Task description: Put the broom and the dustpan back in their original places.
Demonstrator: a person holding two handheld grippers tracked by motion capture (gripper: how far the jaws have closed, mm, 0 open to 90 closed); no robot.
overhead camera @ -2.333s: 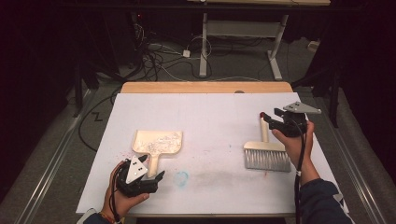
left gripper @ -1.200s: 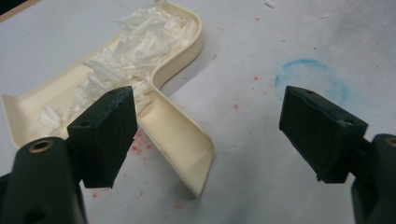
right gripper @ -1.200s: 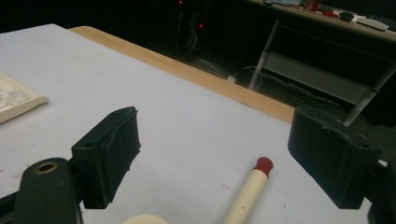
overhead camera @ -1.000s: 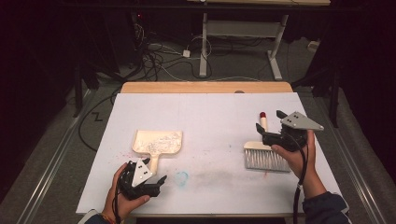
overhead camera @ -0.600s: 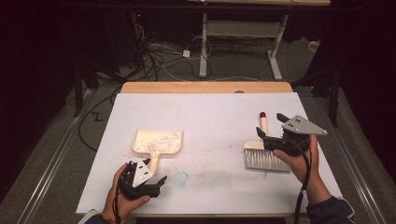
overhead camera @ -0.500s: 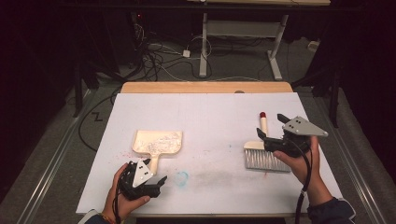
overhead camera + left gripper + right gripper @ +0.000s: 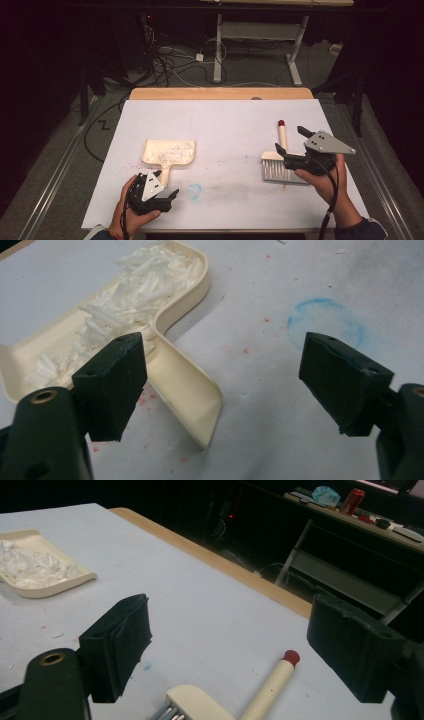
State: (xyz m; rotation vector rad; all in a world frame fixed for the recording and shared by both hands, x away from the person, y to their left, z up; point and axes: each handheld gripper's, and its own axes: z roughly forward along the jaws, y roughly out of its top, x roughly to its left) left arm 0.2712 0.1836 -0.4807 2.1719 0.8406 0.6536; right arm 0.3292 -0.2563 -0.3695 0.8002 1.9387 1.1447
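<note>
Left hand-held gripper (image 7: 159, 196) is sitting low at the near edge of the counter (image 7: 225, 115), jaws spread wide, gripping nothing. Dustpan (image 7: 169, 153) is lying just ahead of it, handle pointing back at the jaws and its tip nearly between them in the left gripper view (image 7: 192, 400), so probably lining up for a handle grab. Pan is carrying a pile of white shreds (image 7: 135, 285), which is why it's lying flat. Faint blue ring (image 7: 194, 190) is marking the counter just beside this gripper, toward the other hand. Right hand-held gripper (image 7: 295, 145) is hovering over the brush (image 7: 280, 167), jaws also spread and empty. Brush is lying flat under and ahead of it, bristles toward the person, red-tipped handle (image 7: 272, 682) pointing away between the jaws. Looks like a straddle to pinch the handle; not closed yet. Dustpan and brush are well apart.
</note>
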